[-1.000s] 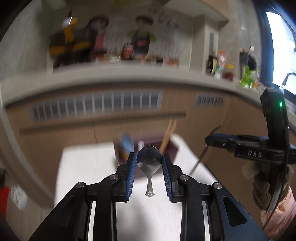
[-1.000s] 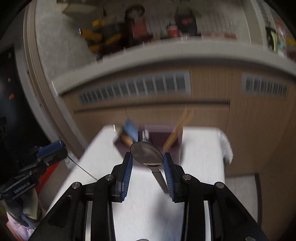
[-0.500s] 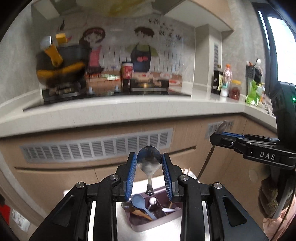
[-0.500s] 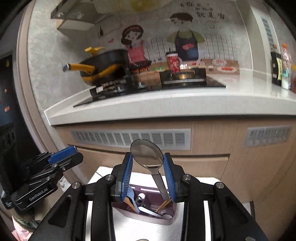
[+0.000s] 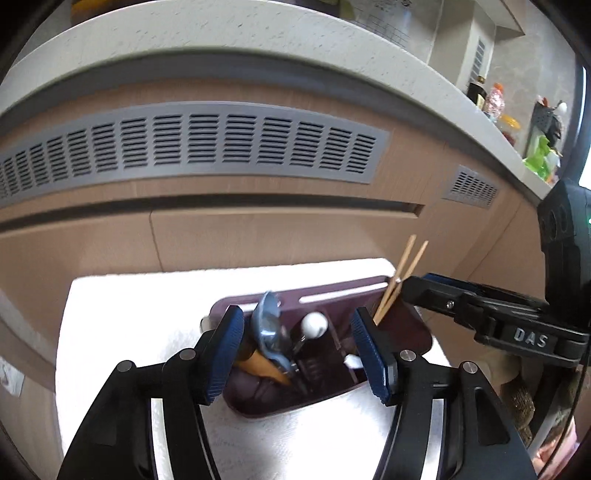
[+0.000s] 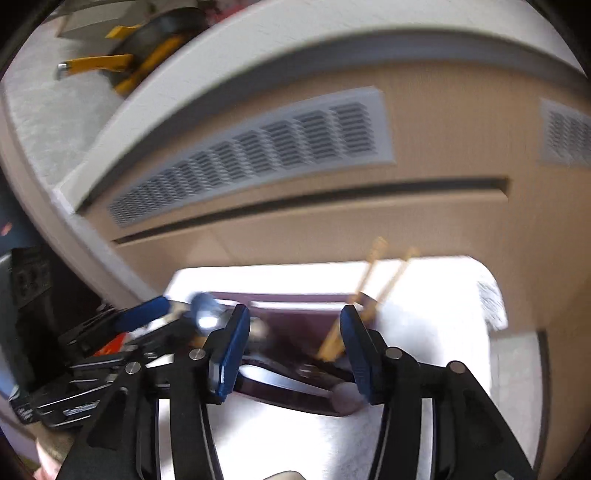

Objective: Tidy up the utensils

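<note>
While above holder (image 5: 413,343), fingers (image 5: 229,350) parted

Wooden cabinet fronts (image 5: 280,229) are filling the view, grey vents (image 5: 192,142) running under a pale stone counter (image 5: 221,29).

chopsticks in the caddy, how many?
2. Both chopsticks lean together out of the right end of the purple utensil caddy, tips pointing up and right. More may be hidden behind the gripper fingers.

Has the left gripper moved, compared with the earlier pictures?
Yes. The left gripper came down toward the utensil holder; the counter edge now sits higher. Its jaws just opened, empty.
</note>
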{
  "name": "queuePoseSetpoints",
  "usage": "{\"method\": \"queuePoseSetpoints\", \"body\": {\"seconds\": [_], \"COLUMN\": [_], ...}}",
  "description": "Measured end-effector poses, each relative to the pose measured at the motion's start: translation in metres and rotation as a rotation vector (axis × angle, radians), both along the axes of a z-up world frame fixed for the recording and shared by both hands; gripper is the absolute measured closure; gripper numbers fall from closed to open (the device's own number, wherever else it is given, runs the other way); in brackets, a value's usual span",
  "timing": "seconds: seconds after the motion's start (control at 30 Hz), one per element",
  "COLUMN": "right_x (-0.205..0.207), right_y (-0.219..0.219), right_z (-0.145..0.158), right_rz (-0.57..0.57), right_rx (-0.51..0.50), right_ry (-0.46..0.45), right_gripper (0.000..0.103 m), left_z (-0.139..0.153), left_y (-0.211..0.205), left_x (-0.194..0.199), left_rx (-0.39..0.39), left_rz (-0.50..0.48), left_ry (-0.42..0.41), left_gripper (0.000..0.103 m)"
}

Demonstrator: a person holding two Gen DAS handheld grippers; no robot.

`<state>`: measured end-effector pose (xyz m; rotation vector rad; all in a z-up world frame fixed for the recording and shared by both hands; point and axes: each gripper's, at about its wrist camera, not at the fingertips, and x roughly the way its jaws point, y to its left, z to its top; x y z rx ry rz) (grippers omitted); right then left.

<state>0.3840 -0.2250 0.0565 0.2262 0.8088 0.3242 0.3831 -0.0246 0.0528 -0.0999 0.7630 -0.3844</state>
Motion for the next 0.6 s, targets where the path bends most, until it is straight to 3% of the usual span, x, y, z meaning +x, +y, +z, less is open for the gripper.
{"method": "queuePoseSetpoints", "body": {"seconds": [0.17, 0.27, 0.4, 0.43, 0.5, 0.6], "right_x": [-0.038, -0.079, -0.143, -0.166, -0.193, -0.233], "right_y": [-0.014, -0.02, -0.019, -0.018, -0.019, -0.016], "right_z": [-0.003, 0.004, 0.011, 0.01, 0.01, 0.001], "right_rz": [-0.089, -0.148, -0.201, -0.22, -0.246, -0.28], "right_rx": [-0.044, -0.101, -0.15, -0.172, -0.191, -0.196], "right_ry": [-0.04, -0.103, -0.188, -0.214, -0.239, -0.281], "right_gripper": [0.054, 0.051, 0.026, 0.022, 0.005, 0.0], "left_z": [0.002, 0.008, 0.009, 0.008, -0.001, -0.013], "left_y": [0.011, 0.018, 0.022, 0.022, 0.023, 0.028], "left_x": [-0.044, -0.083, -0.144, -0.154, -0.183, -0.222], "left_rx": [0.02, 0.045, 0.085, 0.087, 0.091, 0.096], "left_rz": [0.06, 0.104, 0.127, 0.127, 0.133, 0.158], "left_ry": [-0.072, -0.139, -0.235, -0.241, -0.238, -0.238], "left_gripper": [0.041, 0.032, 0.023, 0.022, 0.019, 0.009]}}
